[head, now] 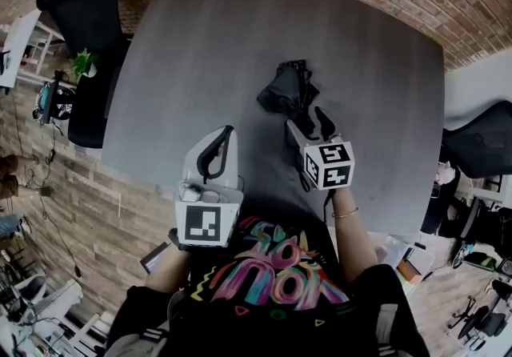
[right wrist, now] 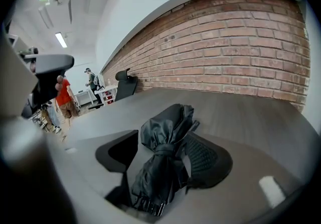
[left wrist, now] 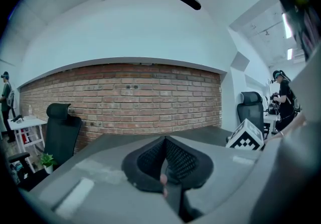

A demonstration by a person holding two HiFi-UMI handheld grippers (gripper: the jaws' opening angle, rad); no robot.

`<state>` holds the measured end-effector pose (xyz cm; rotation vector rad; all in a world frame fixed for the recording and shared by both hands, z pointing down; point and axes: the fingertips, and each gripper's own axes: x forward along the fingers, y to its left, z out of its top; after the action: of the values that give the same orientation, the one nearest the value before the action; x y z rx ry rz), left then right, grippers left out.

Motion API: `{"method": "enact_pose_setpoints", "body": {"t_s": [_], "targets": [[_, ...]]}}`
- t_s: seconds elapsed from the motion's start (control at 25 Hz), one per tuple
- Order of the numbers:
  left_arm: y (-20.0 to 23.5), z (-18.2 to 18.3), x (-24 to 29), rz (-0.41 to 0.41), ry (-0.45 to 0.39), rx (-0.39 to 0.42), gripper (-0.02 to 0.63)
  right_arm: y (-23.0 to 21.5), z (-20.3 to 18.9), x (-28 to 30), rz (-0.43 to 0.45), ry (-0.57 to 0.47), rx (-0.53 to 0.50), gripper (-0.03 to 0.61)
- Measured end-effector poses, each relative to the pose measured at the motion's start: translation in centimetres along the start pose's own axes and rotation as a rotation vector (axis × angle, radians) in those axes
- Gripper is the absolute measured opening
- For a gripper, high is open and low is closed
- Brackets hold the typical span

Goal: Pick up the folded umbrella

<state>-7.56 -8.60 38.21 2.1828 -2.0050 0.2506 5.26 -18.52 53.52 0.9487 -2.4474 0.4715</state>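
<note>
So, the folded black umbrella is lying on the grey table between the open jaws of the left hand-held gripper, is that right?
Not quite: it is the right hand-held gripper, not the left. The right gripper view shows the folded black umbrella lying on the grey table between its open jaws; the left hand-held gripper has its jaws together, nothing between them.

Folded umbrella [head: 286,90]: black, fabric bunched, strap wrapped round mid, lying flat on grey table [head: 200,43], right of ctr, near end btwn right gripper [head: 306,118] jaws, unclamped.
</note>
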Motion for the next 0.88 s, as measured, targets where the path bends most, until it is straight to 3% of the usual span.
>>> {"method": "enact_pose_setpoints", "body": {"t_s": [0.32, 0.88], "targets": [[0.2, -0.4, 0.5, 0.007, 0.004, -0.013, 0.002, -0.6, -2.4, 2.8, -0.008, 0.101, -0.006, 0.328], [0.6, 0.3, 0.9, 0.004, 0.001, -0.007, 0.002, -1.3, -4.3, 5.6, -0.015, 0.235, 0.021, 0.318]]}}
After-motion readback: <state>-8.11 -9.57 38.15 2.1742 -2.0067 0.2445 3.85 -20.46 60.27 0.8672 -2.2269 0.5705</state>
